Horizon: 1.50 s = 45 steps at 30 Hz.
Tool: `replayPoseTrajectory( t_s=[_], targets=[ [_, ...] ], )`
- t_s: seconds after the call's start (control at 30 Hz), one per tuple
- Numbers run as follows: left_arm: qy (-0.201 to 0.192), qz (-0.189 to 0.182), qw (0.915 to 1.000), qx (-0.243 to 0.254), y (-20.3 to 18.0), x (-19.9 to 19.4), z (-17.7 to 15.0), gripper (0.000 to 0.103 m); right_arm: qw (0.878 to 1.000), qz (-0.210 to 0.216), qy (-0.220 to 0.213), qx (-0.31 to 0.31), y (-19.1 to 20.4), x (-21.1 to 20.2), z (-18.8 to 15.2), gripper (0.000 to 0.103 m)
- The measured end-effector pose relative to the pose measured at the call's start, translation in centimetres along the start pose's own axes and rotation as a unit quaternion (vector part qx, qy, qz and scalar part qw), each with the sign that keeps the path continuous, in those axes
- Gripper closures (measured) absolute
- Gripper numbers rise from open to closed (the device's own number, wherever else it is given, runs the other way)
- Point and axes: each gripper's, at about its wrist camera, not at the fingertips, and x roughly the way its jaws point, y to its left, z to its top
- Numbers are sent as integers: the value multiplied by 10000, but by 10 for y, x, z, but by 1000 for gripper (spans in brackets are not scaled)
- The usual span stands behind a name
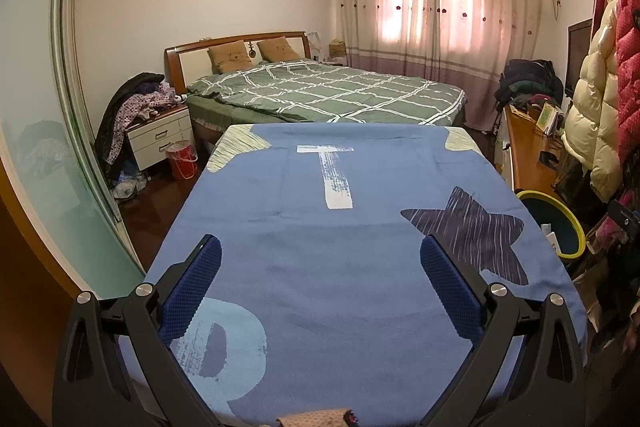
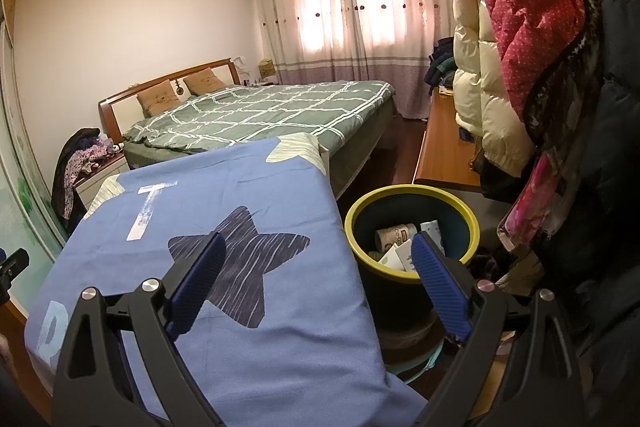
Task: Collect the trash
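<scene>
The left wrist view looks low and straight along the blue cloth [image 1: 320,247] toward the bed [image 1: 328,93] and the curtains [image 1: 436,11] at the far wall. The cloth fills the near part of the view, and only a part of the bin [image 1: 560,223] shows at the right edge. The right wrist view stands more to the right and a little higher, and it is tilted. It looks down into the bin [image 2: 412,223], which is close. Both views share the cloth [image 2: 224,235], the bed [image 2: 256,111], the curtains [image 2: 352,11] and the bin.
</scene>
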Motion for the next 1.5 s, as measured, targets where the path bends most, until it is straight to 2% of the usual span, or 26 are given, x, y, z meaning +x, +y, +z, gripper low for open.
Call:
replayPoseTrajectory(
  t_s=[0.3, 1.23, 1.5],
  targets=[
    [71, -138, 9999, -43, -2, 3, -1, 5, 10000, -1, -1, 3, 1, 0, 0, 14],
    [112, -153, 9998, 45, -6, 8, -2, 5, 10000, 14, 61, -12, 2, 3, -5, 14],
    [326, -511, 9982, -36, -2, 27, 1, 5, 9997, 104, 165, -127, 12, 15, -7, 14]
  ],
)
